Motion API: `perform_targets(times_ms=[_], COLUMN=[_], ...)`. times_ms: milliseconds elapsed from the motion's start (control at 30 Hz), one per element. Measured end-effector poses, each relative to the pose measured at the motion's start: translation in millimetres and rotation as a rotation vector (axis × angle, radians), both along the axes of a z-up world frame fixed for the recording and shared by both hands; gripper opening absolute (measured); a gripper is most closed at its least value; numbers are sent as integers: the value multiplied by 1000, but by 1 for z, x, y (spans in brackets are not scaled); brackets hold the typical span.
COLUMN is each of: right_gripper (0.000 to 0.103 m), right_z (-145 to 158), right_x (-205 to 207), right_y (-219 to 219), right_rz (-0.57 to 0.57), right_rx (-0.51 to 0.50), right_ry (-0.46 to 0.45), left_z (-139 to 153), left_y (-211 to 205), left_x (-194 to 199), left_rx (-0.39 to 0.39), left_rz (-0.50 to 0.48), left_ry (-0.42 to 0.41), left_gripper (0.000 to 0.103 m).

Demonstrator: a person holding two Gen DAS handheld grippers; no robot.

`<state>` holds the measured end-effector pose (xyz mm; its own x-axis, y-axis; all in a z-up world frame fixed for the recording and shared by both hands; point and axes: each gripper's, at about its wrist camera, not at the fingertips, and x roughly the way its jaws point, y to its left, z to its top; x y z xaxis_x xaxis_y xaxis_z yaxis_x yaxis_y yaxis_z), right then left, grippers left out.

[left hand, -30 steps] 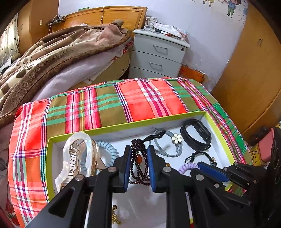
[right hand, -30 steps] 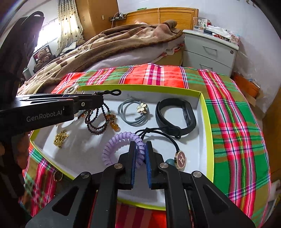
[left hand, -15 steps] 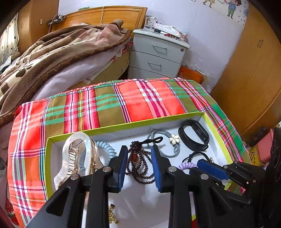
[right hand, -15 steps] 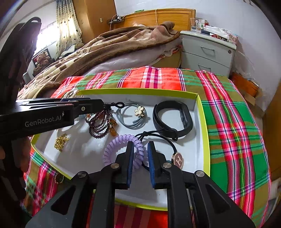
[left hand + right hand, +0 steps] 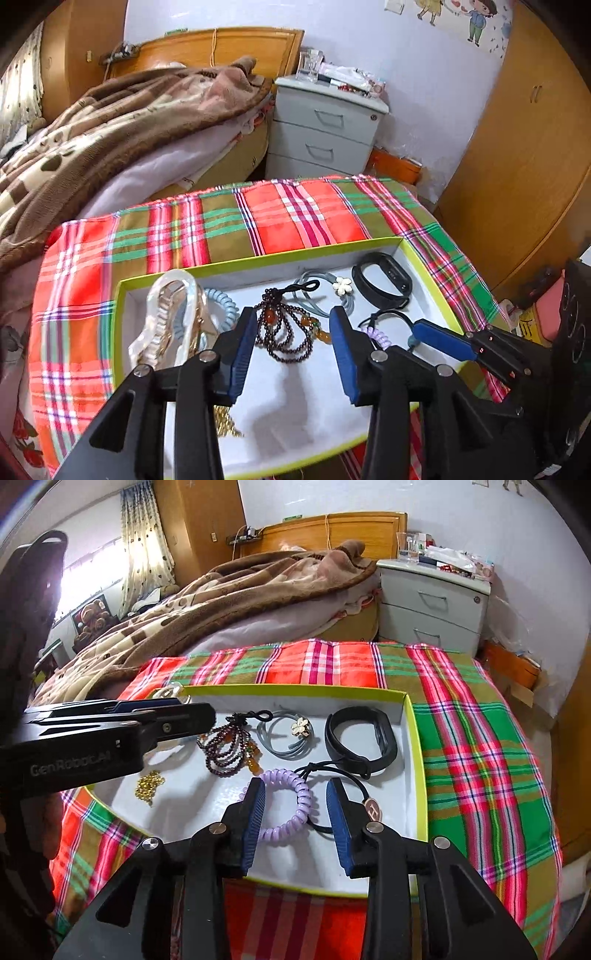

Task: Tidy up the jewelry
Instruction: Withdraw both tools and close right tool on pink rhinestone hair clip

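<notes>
Both tongs were opening, gripping nothing: left gripper [image 5: 293, 334] over the bead bracelet [image 5: 286, 332], right gripper [image 5: 295, 808] astride the purple coil tie [image 5: 284, 805], at six o'clock in the tray [image 5: 413, 760]. Light, springy and slippery, it probably wanted pinching across one coil.

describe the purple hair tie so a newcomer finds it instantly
Find the white tray with the lime-green rim on the plaid cloth. At its near edge lies the lilac spiral hair tie, between the right claw pads. It is the only purple coil; the other coil is pale blue.
</notes>
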<state>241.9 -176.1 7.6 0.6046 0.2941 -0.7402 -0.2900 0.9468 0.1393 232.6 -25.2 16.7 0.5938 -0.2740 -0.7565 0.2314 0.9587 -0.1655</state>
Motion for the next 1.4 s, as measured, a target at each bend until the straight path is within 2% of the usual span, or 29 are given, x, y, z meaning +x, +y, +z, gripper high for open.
perform_targets(times_ms=[300, 500, 667, 733, 833, 1200, 1400], right_gripper=[36, 36, 36, 37, 43, 44, 44], right_z=[18, 19, 13, 7, -1, -23, -29], right_x=[-32, -53, -69, -76, -87, -99, -96], right_y=[0, 0, 8, 16, 28, 52, 57], right_rz=[9, 60, 151, 223, 279, 366, 359], right_rx=[21, 77, 121, 130, 116, 47, 4], right_ry=[-46, -30, 5, 35, 49, 95, 101], left_z=[15, 18, 15, 13, 8, -7, -16], left_y=[14, 35, 50, 54, 63, 82, 88], left_x=[-44, -75, -98, -106, -117, -145, -154], left_rx=[-21, -49, -82, -81, -99, -124, -131], left_rz=[39, 88, 115, 125, 135, 167, 173], left_ry=[-40, -56, -53, -53, -45, -24, -5], left_gripper=[43, 43, 43, 43, 43, 43, 43])
